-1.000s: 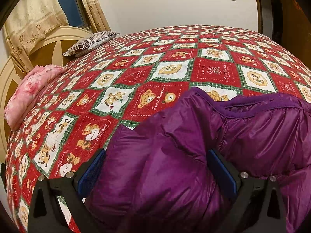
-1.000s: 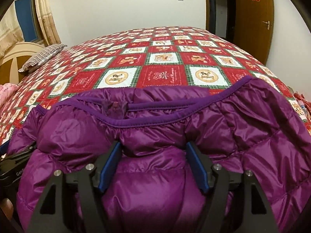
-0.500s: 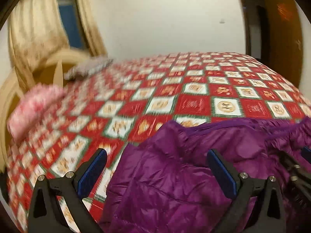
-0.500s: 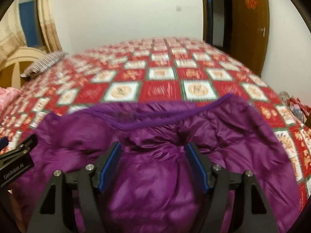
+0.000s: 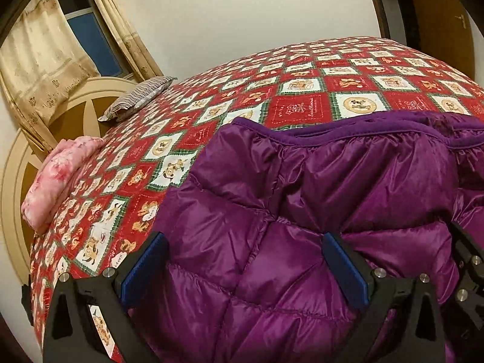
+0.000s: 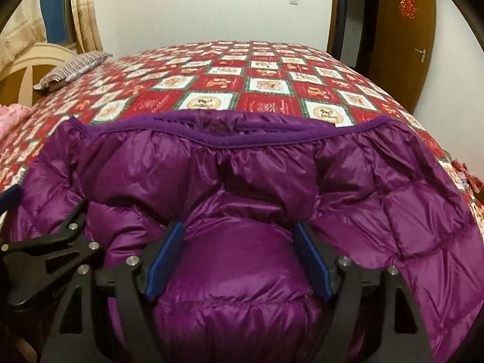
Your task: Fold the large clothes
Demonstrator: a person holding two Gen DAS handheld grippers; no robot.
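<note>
A shiny purple quilted down jacket [image 5: 317,181] lies on the bed [image 5: 302,106], its trimmed hem edge at the far side; it also fills the right wrist view [image 6: 242,163]. My left gripper [image 5: 242,248] is open, its blue pads wide apart over the jacket's left part. My right gripper [image 6: 239,239] is open with a puffy bulge of the jacket between its pads. The right gripper shows at the right edge of the left wrist view [image 5: 466,260]. The left gripper shows at the left in the right wrist view [image 6: 51,242].
The bed has a red and white patchwork cover [image 6: 257,87]. A striped pillow [image 5: 139,96] and a pink folded cloth [image 5: 57,178] lie by the cream headboard [image 5: 81,115]. A wooden door [image 6: 405,39] stands at the right, curtains [image 5: 39,60] at the left.
Both grippers have drawn back and lifted from the jacket while staying open. The left view has swung right, so more of the jacket and the right gripper now show.
</note>
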